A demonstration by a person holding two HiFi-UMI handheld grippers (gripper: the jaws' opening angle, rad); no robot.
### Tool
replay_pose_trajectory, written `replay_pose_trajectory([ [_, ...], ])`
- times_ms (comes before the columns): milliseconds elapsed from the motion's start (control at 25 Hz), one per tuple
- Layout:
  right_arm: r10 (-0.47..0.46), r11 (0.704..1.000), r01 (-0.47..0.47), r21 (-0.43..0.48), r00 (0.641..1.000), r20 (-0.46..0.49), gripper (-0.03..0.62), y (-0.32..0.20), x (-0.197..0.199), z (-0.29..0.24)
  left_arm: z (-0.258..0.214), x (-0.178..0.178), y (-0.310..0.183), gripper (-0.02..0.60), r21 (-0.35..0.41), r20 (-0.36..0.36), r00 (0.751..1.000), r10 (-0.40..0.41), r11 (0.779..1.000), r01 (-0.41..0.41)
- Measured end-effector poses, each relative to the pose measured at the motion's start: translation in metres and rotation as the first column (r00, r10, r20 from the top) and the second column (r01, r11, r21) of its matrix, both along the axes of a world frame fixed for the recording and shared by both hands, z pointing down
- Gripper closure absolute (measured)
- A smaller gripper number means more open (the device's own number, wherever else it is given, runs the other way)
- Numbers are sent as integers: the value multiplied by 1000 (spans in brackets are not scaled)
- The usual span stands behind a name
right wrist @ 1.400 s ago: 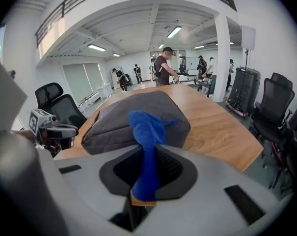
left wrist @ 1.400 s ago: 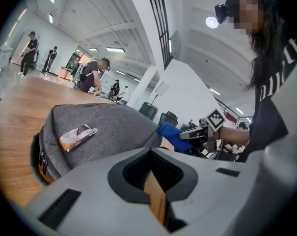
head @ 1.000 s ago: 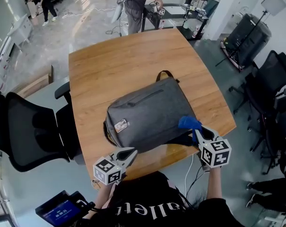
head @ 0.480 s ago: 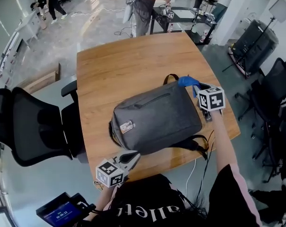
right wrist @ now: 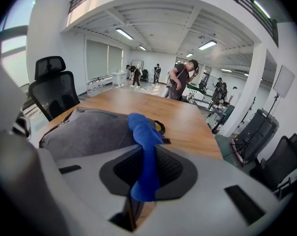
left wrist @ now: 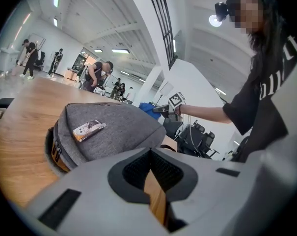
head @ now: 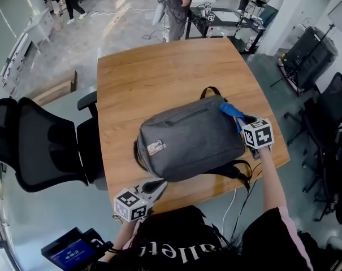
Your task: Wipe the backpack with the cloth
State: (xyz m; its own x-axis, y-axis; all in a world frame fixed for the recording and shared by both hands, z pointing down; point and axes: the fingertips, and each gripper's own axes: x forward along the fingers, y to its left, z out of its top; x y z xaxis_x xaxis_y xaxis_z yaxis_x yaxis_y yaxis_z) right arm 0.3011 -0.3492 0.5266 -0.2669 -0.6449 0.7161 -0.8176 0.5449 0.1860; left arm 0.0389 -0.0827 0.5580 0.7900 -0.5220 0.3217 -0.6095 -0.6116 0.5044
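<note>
Left claw [head: 157,184] of mine sits at the near edge of the wooden table [head: 131,78], jaws pressed together with nothing between them. Off its left side a black mesh office chair [head: 40,145] stands on the grey floor. At mid-table the grey backpack [head: 190,137] lies flat, its handle pointing away from me. Beyond the table a person [head: 173,1] stands in the open hall. Rightward, my right claw [head: 242,119] is clamped on the blue cloth [head: 232,109] at the backpack's far right corner; whether cloth meets fabric I cannot tell.

Letters "allet" on black shirt [head: 172,234]
</note>
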Motion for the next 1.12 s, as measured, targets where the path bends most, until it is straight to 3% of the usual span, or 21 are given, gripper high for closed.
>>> replay_pose_trajectory([
  [400,109,994,-107,-32,991,78,530,112,35,16,-3,17,4,580,5,0,997,76,997,-76],
  [600,212,977,-206,-55,967,143,530,163,50,24,-4,28,15,581,6,11,995,104,995,-104],
  [760,278,960,-265,-86,930,241,530,191,33,33,2,16,16,580,2,23,995,101,995,-101],
  [1120,282,959,-271,-80,896,342,530,229,21,34,6,13,57,580,-23,72,996,52,998,-50],
])
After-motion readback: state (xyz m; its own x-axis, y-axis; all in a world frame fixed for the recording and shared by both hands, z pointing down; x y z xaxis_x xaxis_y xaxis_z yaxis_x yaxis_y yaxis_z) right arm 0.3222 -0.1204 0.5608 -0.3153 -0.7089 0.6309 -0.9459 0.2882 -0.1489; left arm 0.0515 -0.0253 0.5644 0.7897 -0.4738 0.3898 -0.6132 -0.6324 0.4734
